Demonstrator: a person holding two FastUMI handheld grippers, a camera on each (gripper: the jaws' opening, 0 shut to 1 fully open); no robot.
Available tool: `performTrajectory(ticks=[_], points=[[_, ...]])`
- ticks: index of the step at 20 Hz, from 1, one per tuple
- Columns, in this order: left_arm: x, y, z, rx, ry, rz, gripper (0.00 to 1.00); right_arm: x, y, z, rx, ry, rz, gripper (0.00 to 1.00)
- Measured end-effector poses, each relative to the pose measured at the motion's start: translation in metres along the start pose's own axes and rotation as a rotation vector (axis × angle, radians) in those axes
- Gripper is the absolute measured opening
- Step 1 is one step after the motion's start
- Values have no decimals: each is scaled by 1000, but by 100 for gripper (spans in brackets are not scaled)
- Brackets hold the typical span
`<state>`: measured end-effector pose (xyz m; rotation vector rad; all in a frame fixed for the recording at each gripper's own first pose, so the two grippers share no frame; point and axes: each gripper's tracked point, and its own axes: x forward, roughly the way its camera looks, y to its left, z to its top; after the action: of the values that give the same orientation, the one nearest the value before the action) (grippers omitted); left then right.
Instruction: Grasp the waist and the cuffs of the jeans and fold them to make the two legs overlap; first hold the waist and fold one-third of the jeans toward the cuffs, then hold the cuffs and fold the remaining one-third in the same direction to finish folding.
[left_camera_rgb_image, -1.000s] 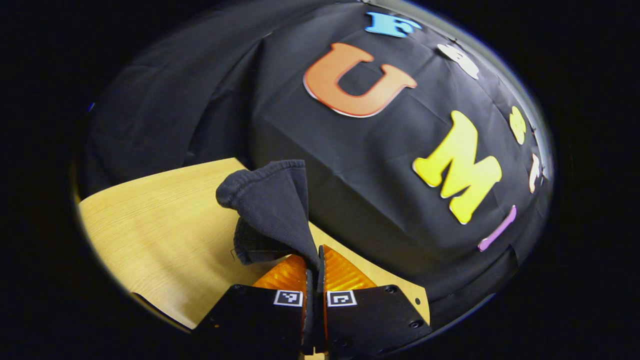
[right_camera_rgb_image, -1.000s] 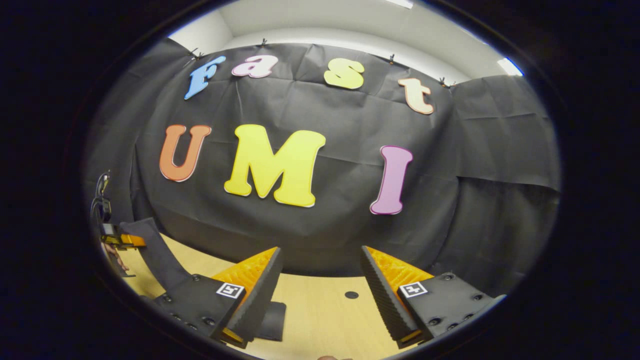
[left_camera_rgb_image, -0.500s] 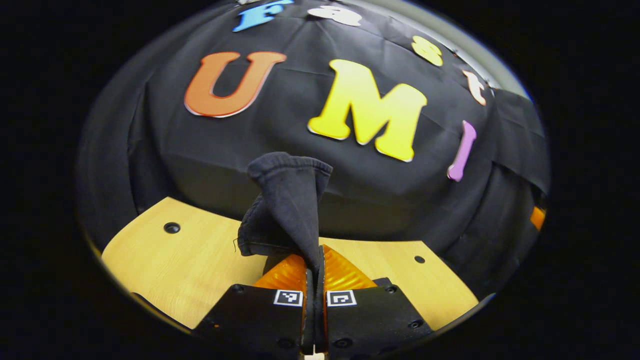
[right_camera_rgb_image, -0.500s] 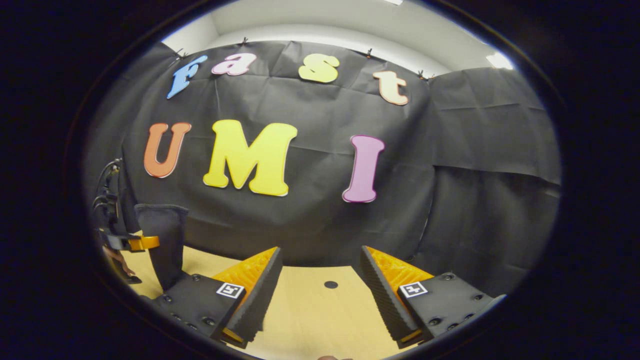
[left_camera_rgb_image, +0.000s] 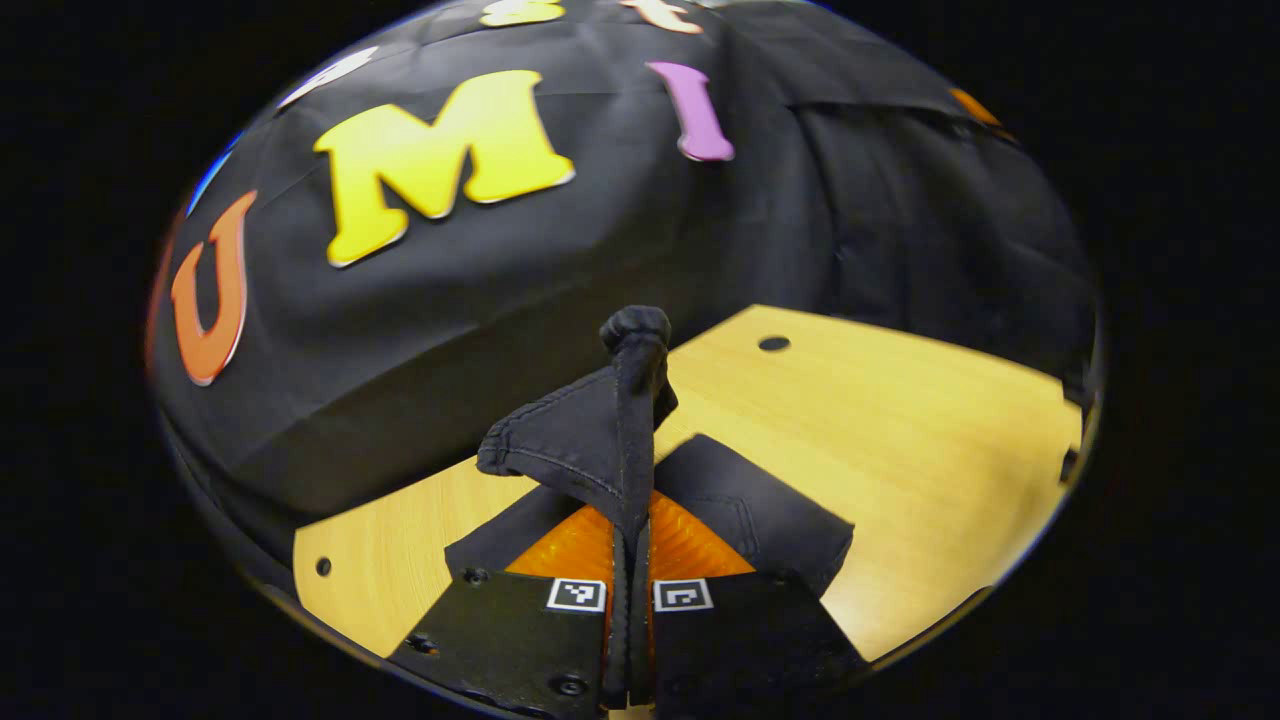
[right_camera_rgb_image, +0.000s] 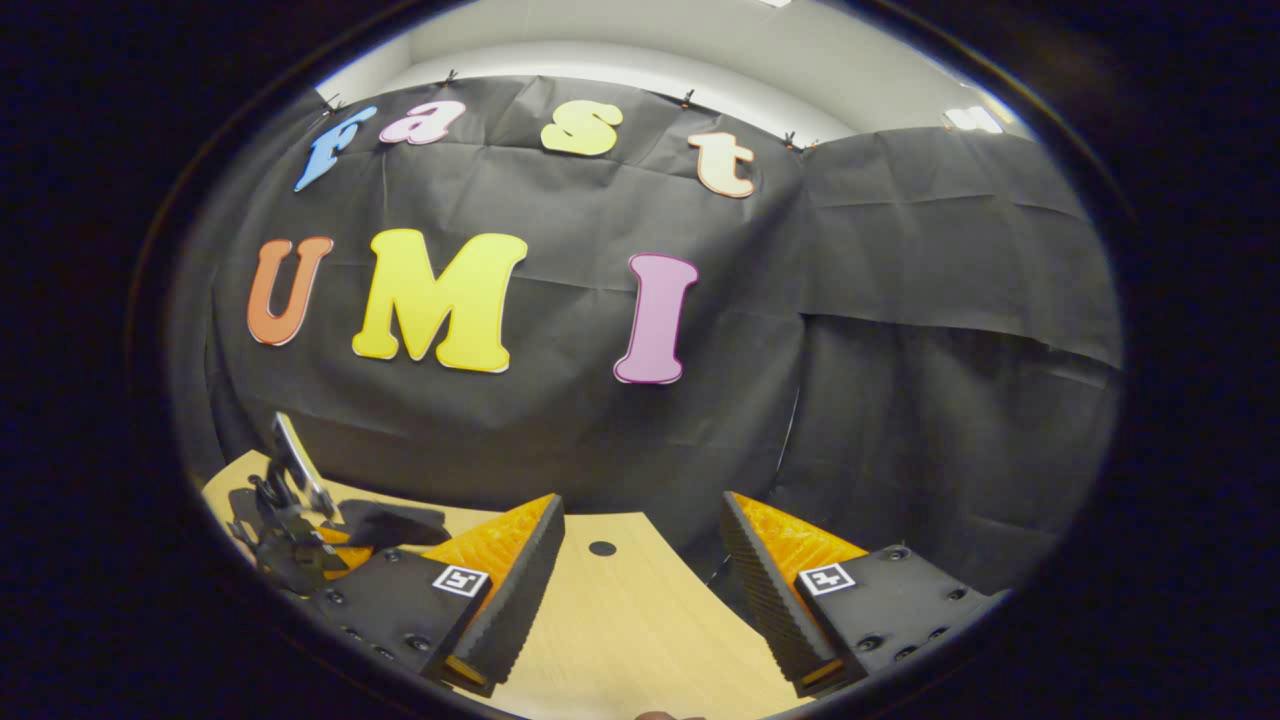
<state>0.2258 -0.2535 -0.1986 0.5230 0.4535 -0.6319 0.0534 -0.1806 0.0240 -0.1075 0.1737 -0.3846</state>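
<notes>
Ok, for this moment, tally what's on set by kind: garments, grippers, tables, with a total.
Garments: 1, the black jeans, pinched in the shut left gripper
Grippers: 2, the left one and the open right gripper, which holds nothing
Tables: 1, the wooden table
Total: 4

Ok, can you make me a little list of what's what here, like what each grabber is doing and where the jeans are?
left gripper: shut on a bunched edge of the jeans, held up off the table
rest of jeans: lying on the table under that gripper
right gripper: open, holding nothing
table: light wood, with small round holes
behind: black cloth wall
fold: not finished
</notes>
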Motion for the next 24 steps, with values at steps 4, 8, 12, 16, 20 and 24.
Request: performTrajectory(ticks=[4, 8, 12, 16, 20, 24], points=[[19, -9, -22, 241, 19, 14, 4, -2, -5, -5, 16, 16, -10, 96], [27, -14, -44, 607, 8, 62, 5, 0, 2, -8, 29, 27, 0, 94], [31, -11, -41, 456, -15, 27, 11, 1, 9, -4, 23, 21, 15, 94], [7, 10, -19, 343, -76, 74, 89, 7, 25, -1, 45, 23, 47, 94], [-39, 32, 19, 265, -179, 145, 98, 14, 56, 8, 51, 2, 111, 96], [-103, 64, 66, 126, -319, 226, 97, 17, 100, 18, 57, -14, 206, 94]])
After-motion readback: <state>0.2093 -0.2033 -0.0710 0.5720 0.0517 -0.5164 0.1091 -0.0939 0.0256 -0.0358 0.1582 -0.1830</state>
